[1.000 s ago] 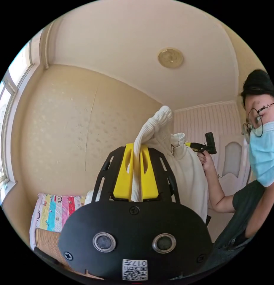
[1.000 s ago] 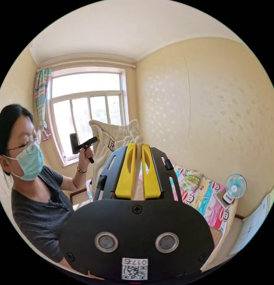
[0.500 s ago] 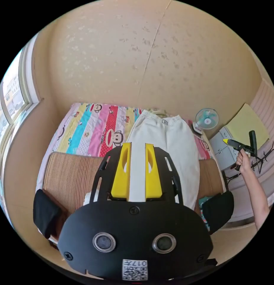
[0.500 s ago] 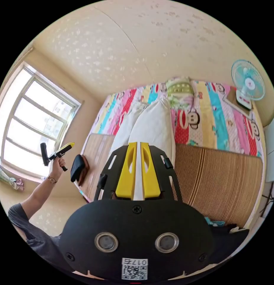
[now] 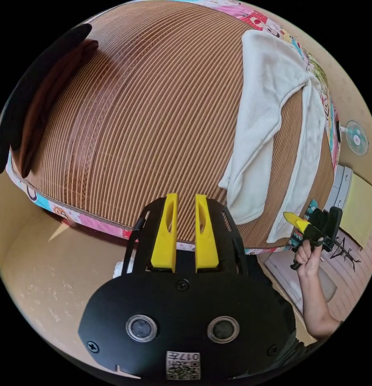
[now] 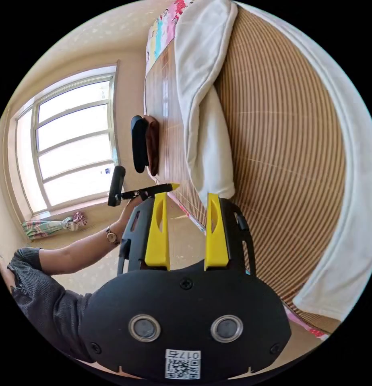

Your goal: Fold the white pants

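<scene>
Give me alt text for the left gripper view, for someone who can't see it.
White pants lie spread, legs apart, on a brown ribbed mat covering a bed. The left gripper hangs open near the mat's edge; the right gripper sits beside a pant cuff.

1 second ago both grippers pinch the pants (image 5: 266, 120) and hold them up in the air. Now the pants lie spread on the mat (image 5: 145, 120) of the bed, and the left gripper (image 5: 184, 199) and right gripper (image 6: 185, 199) stand apart-jawed and empty near the bed's edge.
</scene>
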`<action>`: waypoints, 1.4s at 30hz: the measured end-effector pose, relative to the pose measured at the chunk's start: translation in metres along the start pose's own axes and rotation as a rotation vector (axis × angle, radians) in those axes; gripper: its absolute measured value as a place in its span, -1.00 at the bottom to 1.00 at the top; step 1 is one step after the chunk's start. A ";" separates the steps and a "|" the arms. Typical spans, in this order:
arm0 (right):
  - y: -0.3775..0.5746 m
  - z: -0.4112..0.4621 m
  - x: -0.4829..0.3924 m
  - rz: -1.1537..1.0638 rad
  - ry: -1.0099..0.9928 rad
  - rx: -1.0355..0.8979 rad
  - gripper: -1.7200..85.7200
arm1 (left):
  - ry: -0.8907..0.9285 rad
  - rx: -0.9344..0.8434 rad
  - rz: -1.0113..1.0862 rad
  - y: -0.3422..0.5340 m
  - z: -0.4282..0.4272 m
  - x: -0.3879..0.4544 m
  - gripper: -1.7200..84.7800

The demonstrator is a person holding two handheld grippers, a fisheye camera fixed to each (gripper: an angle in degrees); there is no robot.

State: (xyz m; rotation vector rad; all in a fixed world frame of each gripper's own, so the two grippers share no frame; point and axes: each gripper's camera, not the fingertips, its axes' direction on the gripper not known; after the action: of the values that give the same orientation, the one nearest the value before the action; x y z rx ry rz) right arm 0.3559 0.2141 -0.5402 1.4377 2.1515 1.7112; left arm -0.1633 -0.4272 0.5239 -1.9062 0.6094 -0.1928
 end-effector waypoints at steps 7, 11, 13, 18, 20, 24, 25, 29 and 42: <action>-0.110 0.076 -0.064 -0.196 0.744 -0.296 -0.77 | 0.146 0.011 -0.102 0.022 -0.030 -0.017 -0.81; -0.145 0.016 -0.090 -0.362 0.396 -0.393 -0.87 | 0.181 0.072 -0.107 0.015 -0.068 -0.035 -0.81; -0.150 -0.049 -0.091 -0.351 -0.052 -0.246 -0.88 | 0.224 0.117 -0.088 0.005 -0.089 -0.043 -0.80; -0.120 -0.166 -0.020 -0.177 -0.575 0.178 -0.90 | 0.282 0.236 -0.082 -0.038 -0.151 -0.063 -0.79; -0.102 -0.176 0.027 0.078 -0.320 0.180 -0.92 | 0.281 0.236 -0.071 -0.054 -0.158 -0.065 -0.78; -0.089 -0.171 0.067 0.369 -0.163 0.124 -0.92 | 0.304 0.179 -0.042 -0.090 -0.154 -0.058 -0.76; -0.091 -0.169 0.066 0.378 -0.140 0.107 -0.91 | 0.295 0.175 -0.043 -0.094 -0.153 -0.056 -0.76; -0.109 -0.174 0.036 0.348 0.076 0.139 -0.81 | 0.304 0.144 -0.070 -0.114 -0.143 -0.054 -0.74; -0.202 -0.176 0.033 0.325 0.208 -0.001 -0.66 | 0.099 0.111 -0.009 -0.140 -0.138 -0.021 -0.70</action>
State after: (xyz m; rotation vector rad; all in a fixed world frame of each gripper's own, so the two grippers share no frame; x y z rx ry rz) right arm 0.1175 0.1119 -0.6135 1.7641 2.1014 2.0503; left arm -0.1918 -0.4877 0.7098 -1.8009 0.6432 -0.3218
